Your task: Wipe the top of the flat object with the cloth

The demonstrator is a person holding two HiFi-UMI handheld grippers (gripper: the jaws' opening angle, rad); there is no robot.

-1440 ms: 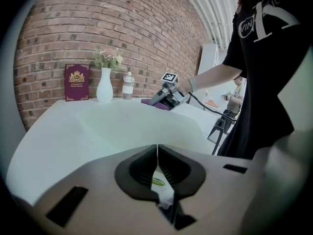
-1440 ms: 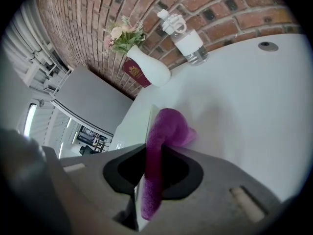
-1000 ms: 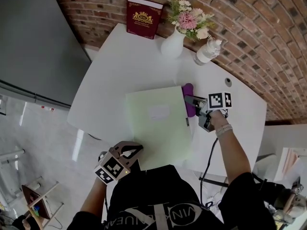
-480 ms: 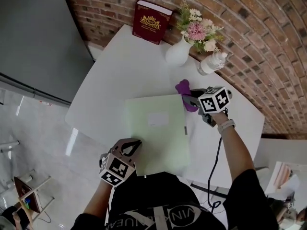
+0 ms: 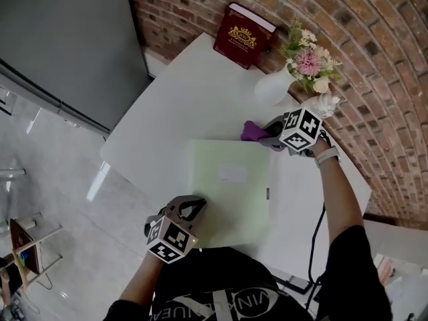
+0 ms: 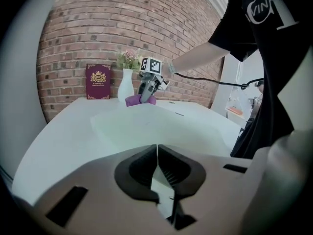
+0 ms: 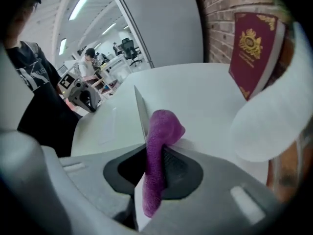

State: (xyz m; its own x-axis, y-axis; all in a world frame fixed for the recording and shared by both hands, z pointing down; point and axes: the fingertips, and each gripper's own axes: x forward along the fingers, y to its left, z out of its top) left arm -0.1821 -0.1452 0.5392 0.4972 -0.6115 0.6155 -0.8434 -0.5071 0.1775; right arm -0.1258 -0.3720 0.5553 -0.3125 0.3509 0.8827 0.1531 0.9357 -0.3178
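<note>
A white, rounded counter (image 5: 194, 92) fills most of the head view, its far side set against a curved red brick wall (image 5: 374, 45). On the near half of the counter lies a pale green, flat rectangular folder (image 5: 227, 206), closed and flat. It sits just in front of the person in the black shirt, who holds both tools.

Against the bricks stands a dark red hardback book (image 5: 243, 35) with a gold crest, upright and leaning slightly back. Near it, to the right, is a white bulb-shaped vase (image 5: 274, 89) holding pink and cream flowers (image 5: 307, 62). Both stand well apart from the folder.

The left claw (image 5: 194, 208) is at the folder's near left corner, angled down towards it. In the left gripper view its dark ribbed jaws are clenched together with nothing between them. The green sheet (image 6: 161, 126) stretches away just beyond the tips. Whether the tips press on the folder cannot be told.

The right claw (image 5: 267, 138) is at the folder's far right corner, tilted steeply down. Its jaws are clamped on a purple terry cloth (image 7: 156, 151). The cloth's free end bulges out past the tips, right at the folder's far edge, where the head view shows it (image 5: 251, 132) as a small purple lump.

A small white label (image 5: 232, 174) sits near the middle of the folder's top.
</note>
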